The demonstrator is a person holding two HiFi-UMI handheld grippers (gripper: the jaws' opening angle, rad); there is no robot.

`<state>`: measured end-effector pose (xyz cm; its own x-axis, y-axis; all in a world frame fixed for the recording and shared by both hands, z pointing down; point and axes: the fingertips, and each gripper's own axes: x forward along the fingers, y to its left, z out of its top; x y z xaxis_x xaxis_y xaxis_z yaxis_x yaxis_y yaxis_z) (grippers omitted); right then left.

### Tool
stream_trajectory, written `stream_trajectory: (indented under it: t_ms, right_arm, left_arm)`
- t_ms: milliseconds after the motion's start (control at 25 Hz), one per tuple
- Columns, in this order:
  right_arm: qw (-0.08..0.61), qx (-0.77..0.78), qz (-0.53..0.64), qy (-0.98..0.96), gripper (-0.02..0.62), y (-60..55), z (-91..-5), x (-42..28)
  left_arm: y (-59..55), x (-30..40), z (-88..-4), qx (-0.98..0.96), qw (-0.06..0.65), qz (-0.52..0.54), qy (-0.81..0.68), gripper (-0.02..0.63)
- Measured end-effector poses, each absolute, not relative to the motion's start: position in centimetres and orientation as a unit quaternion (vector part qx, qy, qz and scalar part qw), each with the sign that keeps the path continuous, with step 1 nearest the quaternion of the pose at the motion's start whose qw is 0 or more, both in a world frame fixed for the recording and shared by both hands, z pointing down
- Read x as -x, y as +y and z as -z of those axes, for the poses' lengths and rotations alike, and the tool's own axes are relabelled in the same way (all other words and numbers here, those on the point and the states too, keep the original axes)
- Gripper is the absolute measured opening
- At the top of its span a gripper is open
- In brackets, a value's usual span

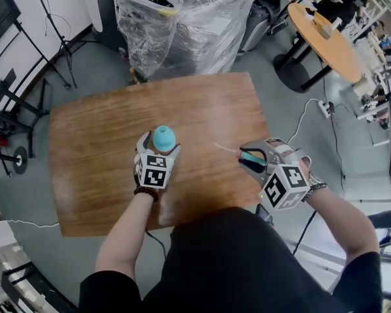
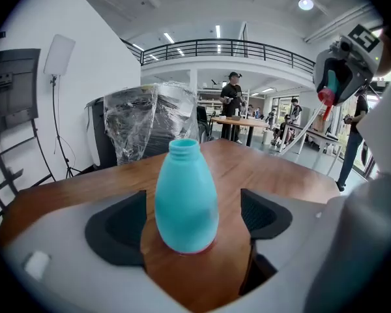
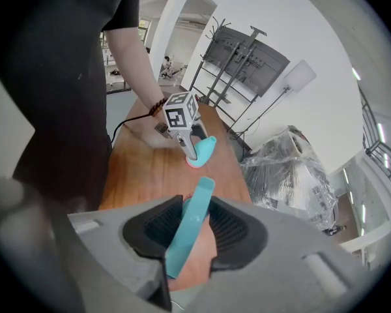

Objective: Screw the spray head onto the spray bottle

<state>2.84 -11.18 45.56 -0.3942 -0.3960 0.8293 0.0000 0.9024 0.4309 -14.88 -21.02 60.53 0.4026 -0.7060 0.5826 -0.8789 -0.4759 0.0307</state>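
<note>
Two grippers: left (image 2: pixel 190 219) straddles bottle (image 2: pixel 186 197), right (image 3: pixel 188 230) clamps spray head (image 3: pixel 191 217)

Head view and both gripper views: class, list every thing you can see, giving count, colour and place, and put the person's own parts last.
spray bottle: one, teal, upright on the table between the left gripper's jaws
spray head: one, teal, clamped in the right gripper
table: one, brown wood, under both grippers
plastic-wrapped load: one, clear wrap, beyond the table's far edge
round table: one, tan, far right
bystanders: several, dark clothes, background of left gripper view
left gripper: one, grey, jaws apart around the spray bottle
right gripper: one, grey, shut on the spray head
bracelet: one, dark beads, left wrist
</note>
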Motion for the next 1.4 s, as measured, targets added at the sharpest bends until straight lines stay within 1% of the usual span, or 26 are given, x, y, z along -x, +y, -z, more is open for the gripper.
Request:
stream_trajectory:
  t_ms: [320,400,480,520,680,840,1400]
  right_arm:
    - [0.527,-0.129,0.172,-0.822,0.118,-10.8,-44.1,-3.2]
    - [0.524,-0.129,0.171,-0.824,0.118,-10.8,-43.6,-3.1]
    - [0.52,-0.128,0.17,-0.827,0.118,-10.7,-43.0,-3.0]
    - [0.517,-0.128,0.17,-0.829,0.117,-10.6,-42.7,-2.9]
    - [0.509,-0.125,0.172,-0.834,0.118,-10.6,-41.6,-2.5]
    - [0.499,-0.123,0.169,-0.841,0.118,-10.6,-40.1,-2.4]
    - [0.471,-0.11,0.171,-0.859,0.117,-8.7,-36.6,-2.0]
  left_arm:
    - [-21.3,14.8,-63.4,-0.811,0.18,-0.281,-0.481,0.481]
    - [-21.3,15.0,-63.8,-0.807,0.178,-0.288,-0.483,0.461]
    - [-21.2,15.2,-63.9,-0.805,0.172,-0.293,-0.486,0.399]
    - [-21.2,15.2,-63.9,-0.805,0.169,-0.295,-0.486,0.387]
    - [-20.8,15.3,-63.7,-0.807,0.156,-0.308,-0.478,0.38]
    - [-19.8,14.0,-62.3,-0.818,0.114,-0.338,-0.452,0.376]
    - [-16.3,8.7,-59.4,-0.811,-0.083,-0.463,-0.347,0.374]
